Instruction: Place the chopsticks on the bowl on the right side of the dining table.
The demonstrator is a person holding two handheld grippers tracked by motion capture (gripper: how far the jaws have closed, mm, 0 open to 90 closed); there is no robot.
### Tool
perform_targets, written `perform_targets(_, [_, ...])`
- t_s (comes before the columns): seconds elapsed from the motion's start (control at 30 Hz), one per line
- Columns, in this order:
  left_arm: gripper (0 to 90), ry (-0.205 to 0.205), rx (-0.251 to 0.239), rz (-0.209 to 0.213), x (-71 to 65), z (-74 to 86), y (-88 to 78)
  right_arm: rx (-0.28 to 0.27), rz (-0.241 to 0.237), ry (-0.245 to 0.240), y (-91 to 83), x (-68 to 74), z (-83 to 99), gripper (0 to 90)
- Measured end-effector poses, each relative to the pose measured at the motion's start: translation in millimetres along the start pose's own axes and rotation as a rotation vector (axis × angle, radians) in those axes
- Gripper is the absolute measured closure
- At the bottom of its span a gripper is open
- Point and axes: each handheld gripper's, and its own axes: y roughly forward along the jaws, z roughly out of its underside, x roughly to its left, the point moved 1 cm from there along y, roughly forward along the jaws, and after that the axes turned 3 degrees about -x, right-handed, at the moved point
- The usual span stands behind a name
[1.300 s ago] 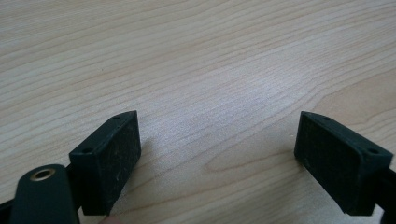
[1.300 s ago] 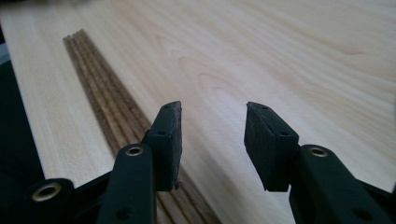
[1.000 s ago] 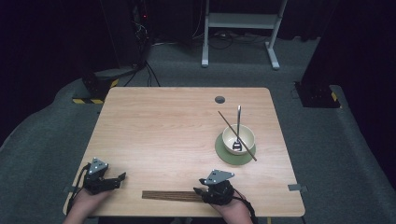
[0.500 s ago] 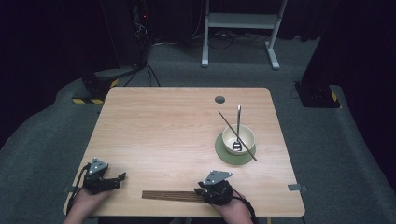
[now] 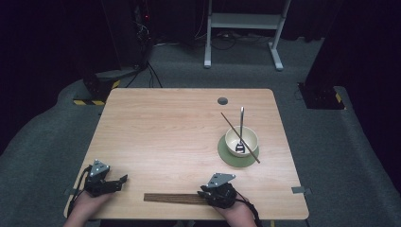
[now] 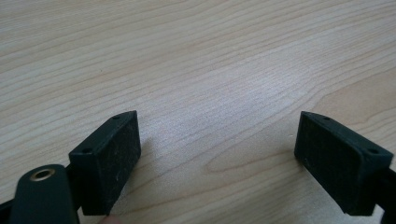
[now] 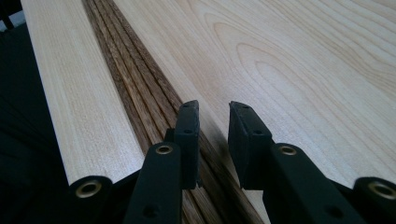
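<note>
The right hand-held gripper (image 7: 212, 140) sits low over the near end of a bundle of chopsticks (image 5: 175, 198), which lies flat along the tabletop's (image 5: 179, 127) front edge, well apart from the bowl (image 5: 241, 141) and nearer the person. Its jaws have just been closing and now stand narrowly apart, with a chopstick between them; I cannot tell whether the pads press on it yet. The risk, as I judge it, is that these thin, smooth sticks lie packed side by side, so the jaws may pinch 2 at once, or skid 1 sideways and scatter the rest off the edge. The sticks are dark, striped wood, long and slim; the tabletop is pale, fine-grained wood with a rounded lip. The left hand-held gripper (image 6: 224, 154), far to the left of the bowl, has its jaws wide apart over bare wood. The cream bowl sits on a green saucer (image 5: 231, 158) with a spoon (image 5: 240, 130) and 1 chopstick (image 5: 240, 137) resting across it.
</note>
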Motion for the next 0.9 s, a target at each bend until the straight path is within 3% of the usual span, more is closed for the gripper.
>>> perform_targets(0.23, [14.5, 0.0, 0.0, 0.001, 0.1, -0.1, 0.1, -0.011, 0.076, 0.035, 0.8, -11.7, -0.1, 71.9])
perform_targets(0.33, [14.6, 0.0, 0.0, 0.001, 0.2, -0.1, 0.1, -0.033, 0.061, 0.052, -3.3, -12.9, 0.0, 71.8])
perform_targets(0.53, [14.6, 0.0, -0.001, 0.004, 0.3, -0.1, 0.2, -0.019, 0.012, 0.006, -3.0, -0.8, 0.2, 72.2])
perform_targets(0.73, [14.6, -0.001, -0.002, 0.006, 0.7, -0.3, 0.5, 0.016, 0.019, 0.004, 3.7, -2.9, 0.9, 74.1])
perform_targets(0.9, [14.6, -0.001, -0.002, 0.005, 0.7, -0.3, 0.5, 0.008, 0.043, 0.02, 2.9, -12.4, 0.9, 76.4])
